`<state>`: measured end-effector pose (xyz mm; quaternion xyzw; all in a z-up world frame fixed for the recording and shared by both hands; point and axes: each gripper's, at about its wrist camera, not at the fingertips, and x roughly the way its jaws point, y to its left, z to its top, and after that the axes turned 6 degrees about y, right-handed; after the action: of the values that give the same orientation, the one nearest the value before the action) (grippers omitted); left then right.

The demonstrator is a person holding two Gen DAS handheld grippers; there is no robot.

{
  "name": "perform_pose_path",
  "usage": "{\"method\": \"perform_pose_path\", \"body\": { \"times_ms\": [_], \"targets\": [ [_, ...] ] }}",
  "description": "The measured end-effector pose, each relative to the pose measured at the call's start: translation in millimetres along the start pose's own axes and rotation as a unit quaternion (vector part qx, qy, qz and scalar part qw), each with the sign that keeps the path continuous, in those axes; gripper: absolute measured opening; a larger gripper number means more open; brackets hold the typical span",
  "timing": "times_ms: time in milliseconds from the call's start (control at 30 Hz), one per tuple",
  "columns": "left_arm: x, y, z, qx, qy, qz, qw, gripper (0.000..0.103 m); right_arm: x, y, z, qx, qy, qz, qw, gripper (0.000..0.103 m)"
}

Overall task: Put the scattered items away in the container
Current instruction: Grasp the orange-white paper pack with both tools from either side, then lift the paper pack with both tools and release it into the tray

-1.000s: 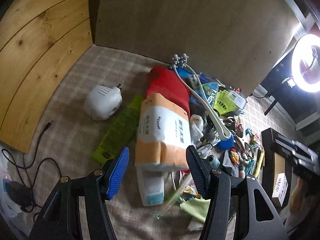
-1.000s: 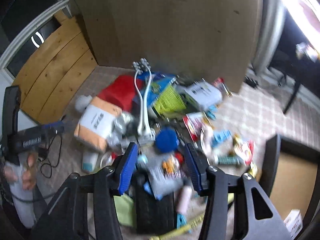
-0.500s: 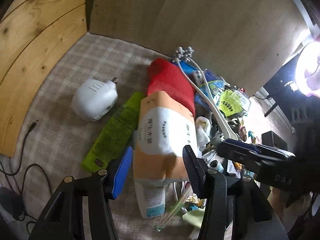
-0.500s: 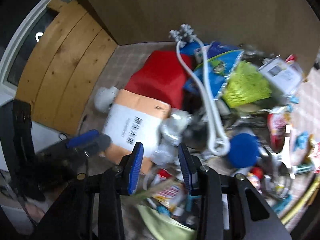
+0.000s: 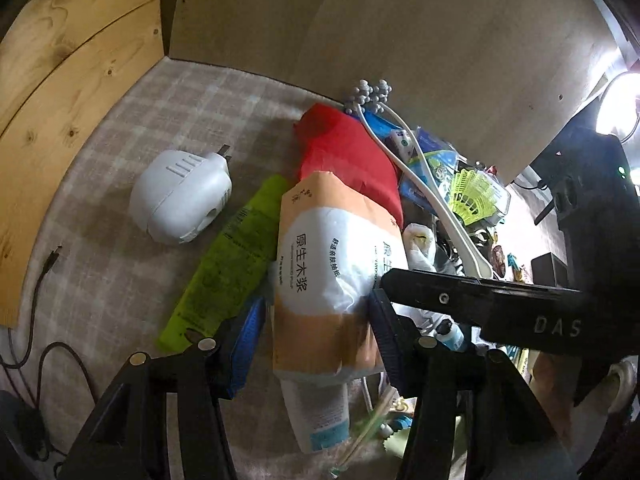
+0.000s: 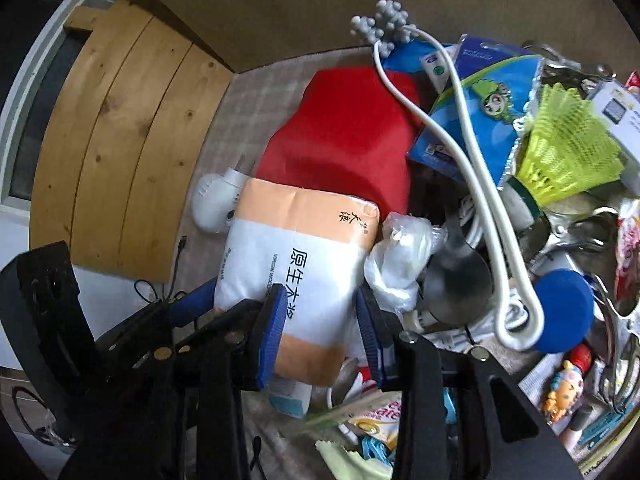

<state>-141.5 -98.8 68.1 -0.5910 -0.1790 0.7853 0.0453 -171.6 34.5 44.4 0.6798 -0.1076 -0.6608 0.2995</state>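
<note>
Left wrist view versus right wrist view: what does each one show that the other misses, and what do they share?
Only the left wrist view shows the long green packet lying beside the tissue pack, and the whole white plug-in device.

Only the right wrist view shows the blue round cap and the metal spoon.

Both show the orange-and-white tissue pack between each hand-held gripper's jaws, the red bag, and the yellow-green shuttlecock.
</note>
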Motion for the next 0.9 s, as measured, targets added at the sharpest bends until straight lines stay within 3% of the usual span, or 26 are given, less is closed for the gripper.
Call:
{"method": "perform_pose_path", "body": {
  "times_ms": [233, 467, 700, 900],
  "targets": [
    [3.9, 7.3, 2.4, -0.01, 0.016, -0.041, 0.999, 0.051, 9.4, -8.9, 10.1, 0.03, 0.019, 0.043, 0.998, 0.043],
    [-7.6, 1.6, -2.8, -0.006, 0.01, -0.044, 0.999, 0.05, 3.2, 11.3, 0.9, 0.009, 0.01, 0.045, 0.999, 0.044],
    [-41.1, -14.5, -12.4, 0.003, -0.014, -0.053, 0.9985, 0.051, -31.2, 26.1, -16.9, -0.011, -0.017, 0.053, 0.998, 0.044],
    [-57.5, -63.7, -26.4, 0.047, -0.027, -0.065, 0.9964, 0.051, -81.0, 16.9, -46.8, -0.019, -0.052, 0.042, 0.998, 0.044]
  ]
}}
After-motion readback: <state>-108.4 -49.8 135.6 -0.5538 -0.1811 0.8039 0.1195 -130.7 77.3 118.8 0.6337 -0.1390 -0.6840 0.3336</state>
